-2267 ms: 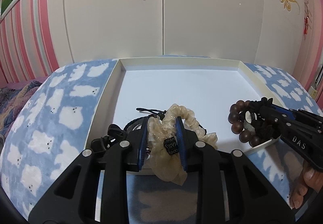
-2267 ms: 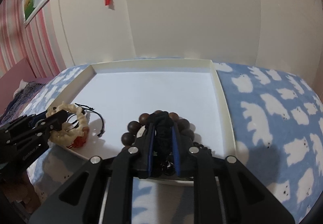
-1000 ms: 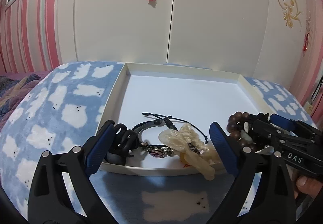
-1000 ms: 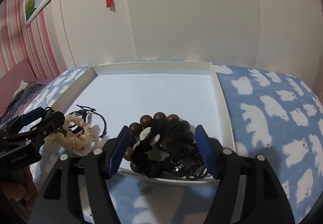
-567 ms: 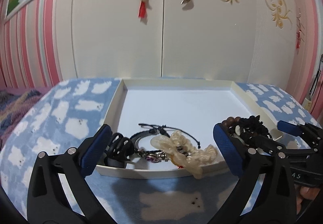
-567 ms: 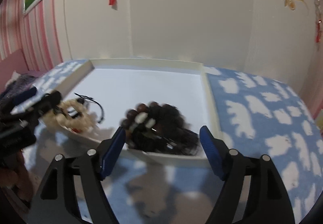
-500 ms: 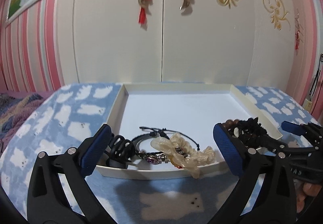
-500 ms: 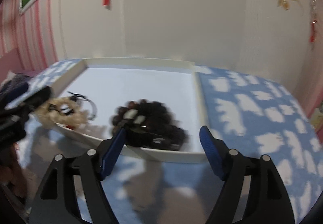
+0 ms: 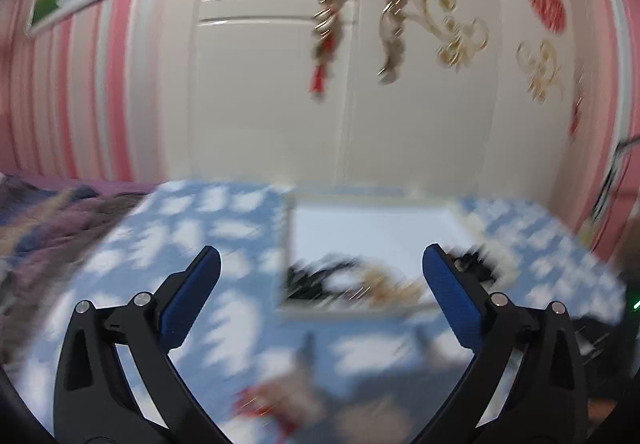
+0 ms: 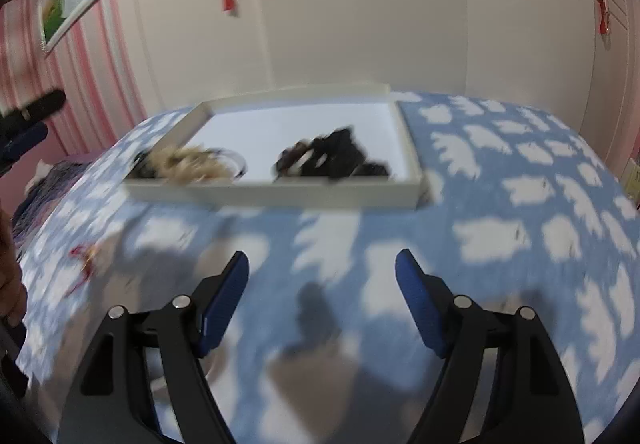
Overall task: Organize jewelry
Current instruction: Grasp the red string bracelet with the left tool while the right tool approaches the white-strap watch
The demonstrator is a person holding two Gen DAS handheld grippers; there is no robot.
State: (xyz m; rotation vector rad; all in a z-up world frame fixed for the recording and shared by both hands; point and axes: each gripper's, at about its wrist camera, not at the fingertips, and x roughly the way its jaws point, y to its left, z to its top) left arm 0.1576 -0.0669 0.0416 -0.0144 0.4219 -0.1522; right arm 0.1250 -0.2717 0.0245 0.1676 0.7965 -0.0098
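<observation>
A white tray (image 10: pixel 272 193) sits on the blue cloud-print blanket. In its near left part lies a cream bead bracelet with black cords (image 10: pixel 188 162), and in its near right part a pile of dark wooden beads and black bands (image 10: pixel 332 160). My right gripper (image 10: pixel 322 262) hangs open and empty over the blanket, well short of the tray. My left gripper (image 9: pixel 320 260) is wide open and empty, also back from the tray (image 9: pixel 360 310), where the cream bracelet (image 9: pixel 384 284) and dark beads (image 9: pixel 476 268) show as blurs. The left gripper (image 10: pixel 46 116) also shows at the left edge of the right wrist view.
A small red item (image 10: pixel 82 256) lies on the blanket in front of the tray's left corner, blurred (image 9: pixel 260 404) in the left wrist view. A white wardrobe (image 10: pixel 360 24) stands behind the bed. A hand (image 10: pixel 8 284) shows at the left edge.
Both grippers let go of their jewelry in the tray, opened wider and pulled back toward me. The left view has risen and swung left, so the tray now sits right of centre.
</observation>
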